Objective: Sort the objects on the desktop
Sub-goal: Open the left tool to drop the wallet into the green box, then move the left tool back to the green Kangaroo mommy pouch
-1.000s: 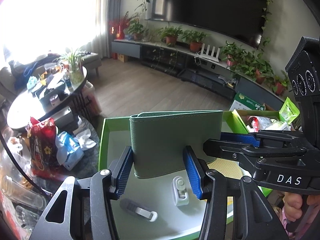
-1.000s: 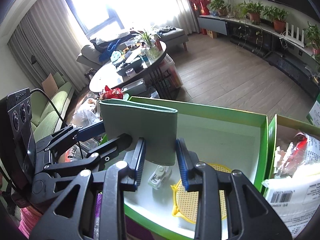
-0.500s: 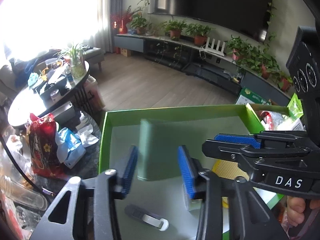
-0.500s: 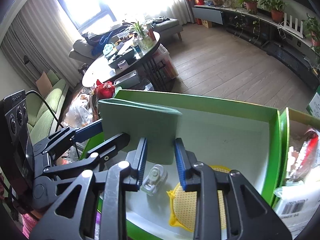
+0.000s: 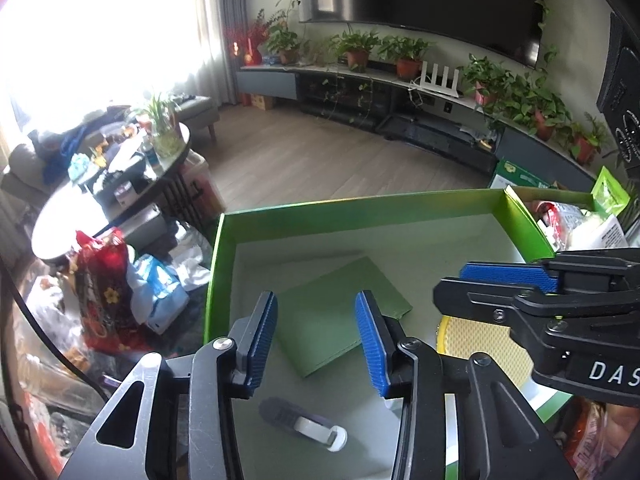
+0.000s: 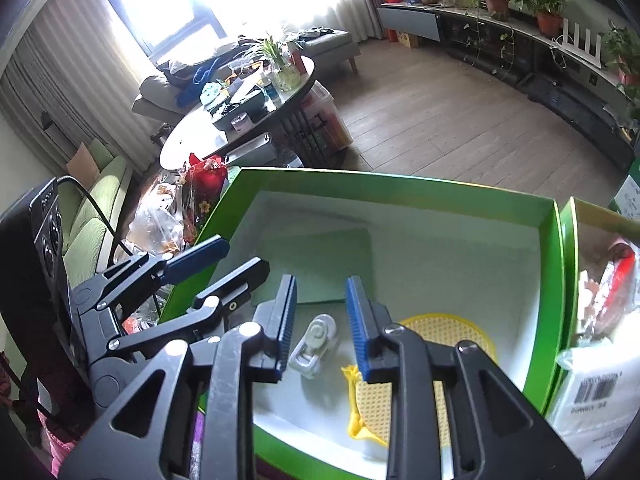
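Note:
A green wallet (image 5: 340,312) lies flat on the white floor of a green-walled box (image 5: 360,210); it also shows in the right wrist view (image 6: 320,268). My left gripper (image 5: 316,340) is open and empty above the wallet. My right gripper (image 6: 320,320) is open and empty above a small white clip-like object (image 6: 314,344), next to a yellow mesh disc (image 6: 404,364). The box's rim shows in the right wrist view (image 6: 400,186). Another small grey-and-white object (image 5: 304,426) lies near the box's front.
A second green box (image 5: 560,216) with packets stands to the right; it shows in the right wrist view (image 6: 600,320). A red snack bag (image 5: 104,284) and wrappers lie left of the box. A round table (image 6: 240,112) with clutter stands beyond.
The wallet was held upright between both grippers. Both have let it go, and it now lies flat in the box. Both grippers have opened and risen slightly.

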The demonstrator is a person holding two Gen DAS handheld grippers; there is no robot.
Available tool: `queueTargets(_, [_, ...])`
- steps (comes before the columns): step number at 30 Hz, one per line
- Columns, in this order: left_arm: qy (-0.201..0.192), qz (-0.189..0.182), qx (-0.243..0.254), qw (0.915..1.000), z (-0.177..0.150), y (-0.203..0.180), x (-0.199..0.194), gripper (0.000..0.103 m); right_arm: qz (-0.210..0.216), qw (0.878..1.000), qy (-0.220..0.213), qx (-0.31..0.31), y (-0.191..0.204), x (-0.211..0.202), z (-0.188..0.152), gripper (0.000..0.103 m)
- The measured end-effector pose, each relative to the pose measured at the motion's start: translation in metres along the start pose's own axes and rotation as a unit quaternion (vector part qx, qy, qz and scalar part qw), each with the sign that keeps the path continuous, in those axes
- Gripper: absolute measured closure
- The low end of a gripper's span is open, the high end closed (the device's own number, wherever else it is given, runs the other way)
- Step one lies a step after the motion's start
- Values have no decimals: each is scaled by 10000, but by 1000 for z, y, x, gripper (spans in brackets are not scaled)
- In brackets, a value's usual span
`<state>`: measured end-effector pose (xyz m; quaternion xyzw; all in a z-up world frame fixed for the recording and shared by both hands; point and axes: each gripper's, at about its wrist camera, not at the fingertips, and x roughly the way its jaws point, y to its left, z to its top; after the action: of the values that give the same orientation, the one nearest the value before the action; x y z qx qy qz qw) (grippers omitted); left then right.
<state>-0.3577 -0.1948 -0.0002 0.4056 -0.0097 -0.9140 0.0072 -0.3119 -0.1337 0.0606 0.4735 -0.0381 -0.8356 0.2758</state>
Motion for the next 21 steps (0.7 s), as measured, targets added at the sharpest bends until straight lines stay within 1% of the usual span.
queueTargets(1, [-47, 39, 20, 10000, 0, -1, -4, 54, -13, 10000, -10, 8, 0, -2, -1, 76])
queueTargets(3, [-136, 64, 26, 9999, 0, -3, -12, 44, -43, 10000, -45, -15, 2, -9, -2, 74])
queueTargets(5, [-232, 89, 66, 9997, 0, -6, -22, 41, -91, 9999, -107, -32, 4, -19, -4, 73])
queueTargets(12, [-457, 157, 432, 9979, -2, -25, -60, 40, -137, 9990, -326, -283, 24, -56, -15, 72])
queueTargets(15, [-559, 96, 467, 9973, -3, -30, -79, 39, -138, 9984, -440, -335, 33, -73, -20, 70])
queueTargets(18, [-625, 97, 448, 9970, -7, -32, -94, 32, -238, 9977, -528, -361, 39, -89, -27, 70])
queueTargets(21, [-630, 71, 398, 9972, -13, -37, -105, 32, -347, 9972, -556, -367, 42, -104, -36, 69])
